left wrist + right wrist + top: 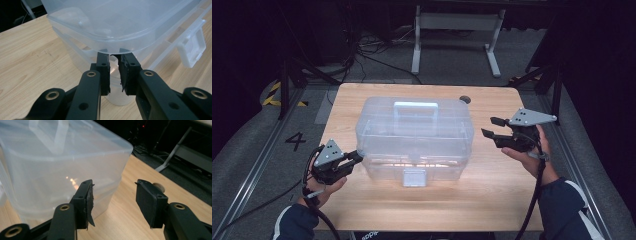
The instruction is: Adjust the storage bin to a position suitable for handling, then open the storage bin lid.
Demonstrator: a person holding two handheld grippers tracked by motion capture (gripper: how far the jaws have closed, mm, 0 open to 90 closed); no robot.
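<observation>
- One clear rectangular plastic storage box (414,140) with one white front latch (414,177).
- Left gripper (357,156) clamped on box's left front corner.
- Right gripper (490,127) just right of box, jaws apart, nothing between.

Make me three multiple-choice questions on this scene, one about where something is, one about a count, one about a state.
1. Where is the left gripper?
A. at the clear box's front left corner
B. on the box's handle
C. off the table

2. How many handles top the clear box?
A. none
B. one
C. three

3. How do the right gripper's jaws stand?
A. clamped on the box
B. open, nothing between them
C. shut on a cloth

A: high view shows it at that corner.
B: a single handle on the lid.
B: empty gap, right of the box.
</observation>
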